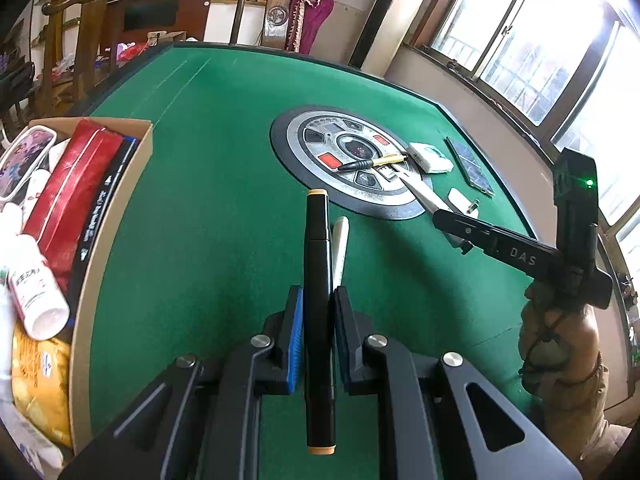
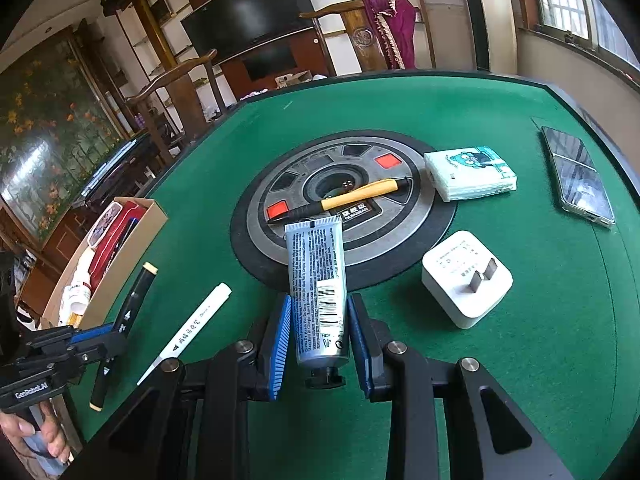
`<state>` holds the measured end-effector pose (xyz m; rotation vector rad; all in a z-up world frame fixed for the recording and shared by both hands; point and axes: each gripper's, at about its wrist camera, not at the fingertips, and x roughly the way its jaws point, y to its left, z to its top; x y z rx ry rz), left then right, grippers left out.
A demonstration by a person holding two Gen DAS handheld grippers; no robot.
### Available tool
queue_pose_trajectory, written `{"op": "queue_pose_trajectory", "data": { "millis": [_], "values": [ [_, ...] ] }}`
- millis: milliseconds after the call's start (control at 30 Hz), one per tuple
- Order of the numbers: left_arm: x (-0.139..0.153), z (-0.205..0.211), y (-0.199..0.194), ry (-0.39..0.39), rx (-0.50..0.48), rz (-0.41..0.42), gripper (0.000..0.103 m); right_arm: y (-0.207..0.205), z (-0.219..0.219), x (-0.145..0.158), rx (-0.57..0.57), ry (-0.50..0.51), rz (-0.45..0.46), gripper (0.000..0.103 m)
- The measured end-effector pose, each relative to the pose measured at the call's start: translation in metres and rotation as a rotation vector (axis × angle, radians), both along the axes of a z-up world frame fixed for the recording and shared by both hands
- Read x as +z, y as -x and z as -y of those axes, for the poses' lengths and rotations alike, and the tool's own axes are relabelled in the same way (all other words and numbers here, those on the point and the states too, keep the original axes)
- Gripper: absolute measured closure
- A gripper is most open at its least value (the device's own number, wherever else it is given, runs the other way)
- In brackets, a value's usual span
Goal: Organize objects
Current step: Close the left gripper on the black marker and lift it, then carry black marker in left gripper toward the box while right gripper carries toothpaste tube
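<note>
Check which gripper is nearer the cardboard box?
Left. The left gripper, shut on a black marker, is beside the box; the right gripper, holding a tube, is farther.

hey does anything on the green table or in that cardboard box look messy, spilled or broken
Nothing looks spilled or broken. The cardboard box is crammed: a white bottle lies tipped over the other items. A yellow pen lies across the table's round centre panel rather than on the felt.

black marker [image 1: 318, 280] clamped upright, silver tube [image 2: 320, 292] gripped, cap down
</note>
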<state>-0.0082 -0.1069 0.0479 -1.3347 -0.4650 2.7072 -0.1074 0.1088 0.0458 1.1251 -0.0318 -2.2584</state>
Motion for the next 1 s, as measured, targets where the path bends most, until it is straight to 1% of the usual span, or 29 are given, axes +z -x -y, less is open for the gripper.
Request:
{"op": "queue_pose_trajectory", "data": {
  "millis": [133,333,467,600,767,1000],
  "values": [
    [0.003,0.000,-0.005,0.001,0.007,-0.002,0.089,-0.004,0.003,0.000,0.010,-0.004,-0.006,0.073],
    [0.004,0.003,-0.008,-0.021,0.013,0.003,0.089,-0.006,0.008,-0.001,0.018,-0.024,-0.018,0.073],
    [0.006,-0.001,-0.008,-0.017,0.011,0.000,0.089,-0.009,0.006,0.002,0.014,-0.026,-0.039,0.073],
    [0.009,-0.003,-0.009,-0.006,0.014,-0.007,0.089,-0.009,0.005,0.002,0.008,-0.027,-0.038,0.073],
    [0.016,0.008,-0.013,-0.017,0.048,-0.024,0.089,-0.011,0.005,0.004,-0.009,-0.042,-0.061,0.073],
    [0.026,0.022,-0.024,-0.011,0.080,-0.060,0.089,-0.020,0.009,0.003,-0.016,-0.044,-0.068,0.073]
  ]
}}
